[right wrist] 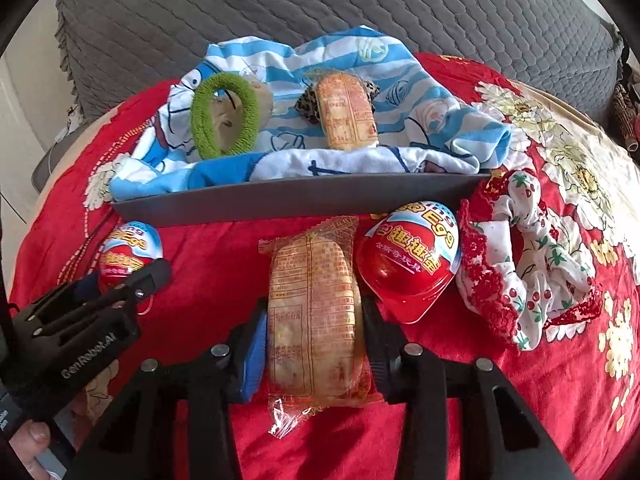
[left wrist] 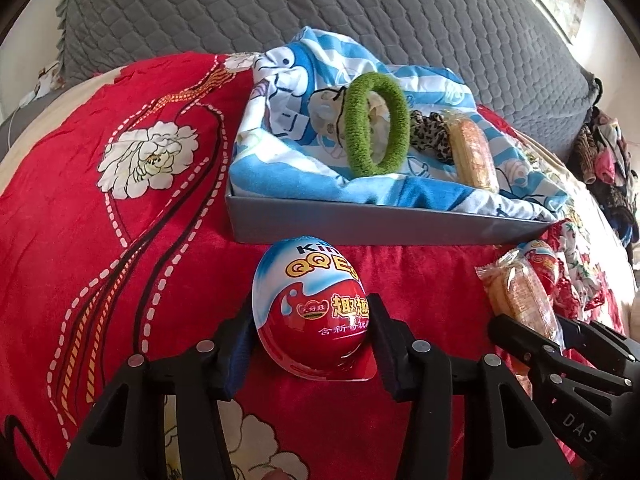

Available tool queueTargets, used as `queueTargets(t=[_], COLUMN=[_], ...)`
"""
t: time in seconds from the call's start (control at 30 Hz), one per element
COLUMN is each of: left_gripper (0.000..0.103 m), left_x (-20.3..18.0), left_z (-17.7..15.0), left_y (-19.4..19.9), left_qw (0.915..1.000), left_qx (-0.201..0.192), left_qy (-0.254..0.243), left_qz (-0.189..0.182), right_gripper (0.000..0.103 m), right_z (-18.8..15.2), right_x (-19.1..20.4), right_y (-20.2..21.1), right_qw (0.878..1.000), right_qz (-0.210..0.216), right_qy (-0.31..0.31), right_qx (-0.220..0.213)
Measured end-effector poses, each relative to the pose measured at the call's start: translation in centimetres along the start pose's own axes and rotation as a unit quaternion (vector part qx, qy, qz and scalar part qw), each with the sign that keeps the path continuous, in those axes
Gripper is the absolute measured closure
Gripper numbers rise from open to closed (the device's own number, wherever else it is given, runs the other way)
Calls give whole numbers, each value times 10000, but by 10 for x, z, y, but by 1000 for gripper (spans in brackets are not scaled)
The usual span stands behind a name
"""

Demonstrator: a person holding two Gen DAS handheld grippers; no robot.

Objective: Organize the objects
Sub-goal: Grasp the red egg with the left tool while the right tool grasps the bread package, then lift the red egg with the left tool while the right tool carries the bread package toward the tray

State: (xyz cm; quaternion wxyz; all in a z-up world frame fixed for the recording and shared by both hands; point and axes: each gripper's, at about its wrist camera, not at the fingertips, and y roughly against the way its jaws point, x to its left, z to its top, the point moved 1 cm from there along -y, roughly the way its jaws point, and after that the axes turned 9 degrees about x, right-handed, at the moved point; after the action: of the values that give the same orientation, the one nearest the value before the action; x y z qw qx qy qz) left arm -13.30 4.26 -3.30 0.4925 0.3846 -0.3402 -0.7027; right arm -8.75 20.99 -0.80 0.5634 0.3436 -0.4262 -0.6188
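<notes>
A red-and-white toy egg (left wrist: 316, 300) stands on the red floral bedspread just in front of the grey box (left wrist: 360, 226). My left gripper (left wrist: 312, 320) is shut on the egg, a pad against each side. In the right wrist view a wrapped orange snack packet (right wrist: 316, 292) lies lengthwise between the pads of my right gripper (right wrist: 314, 320), which press on its sides. A second toy egg (right wrist: 412, 256) sits just right of the packet. Inside the box, on a blue striped cloth, lie a green fuzzy ring (left wrist: 376, 128), a leopard scrunchie (left wrist: 430, 136) and another snack packet (left wrist: 474, 152).
A cherry-print scrunchie with red lace (right wrist: 528, 256) lies to the right of the second egg. A grey quilted cushion (left wrist: 320, 12) rises behind the box. The two grippers stand side by side, close together. A thumb (right wrist: 36, 436) shows at the lower left.
</notes>
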Motion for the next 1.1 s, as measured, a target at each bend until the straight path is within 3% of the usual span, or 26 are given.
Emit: queueTargets(t=[0.6, 1.1], left_gripper=[52, 52], left_x=[-5, -21], left_z=[-4, 0], left_y=[8, 39], left_qw=[9999, 9993], left_qx=[-25, -190], left_qy=[-113, -305], left_qz=[-76, -67], right_gripper=[59, 60], right_z=[0, 4], right_x=[0, 2], right_y=[9, 40], right_qw=[9999, 9987], right_qz=[101, 85], right_qy=[-20, 111], right_qx=[-88, -498])
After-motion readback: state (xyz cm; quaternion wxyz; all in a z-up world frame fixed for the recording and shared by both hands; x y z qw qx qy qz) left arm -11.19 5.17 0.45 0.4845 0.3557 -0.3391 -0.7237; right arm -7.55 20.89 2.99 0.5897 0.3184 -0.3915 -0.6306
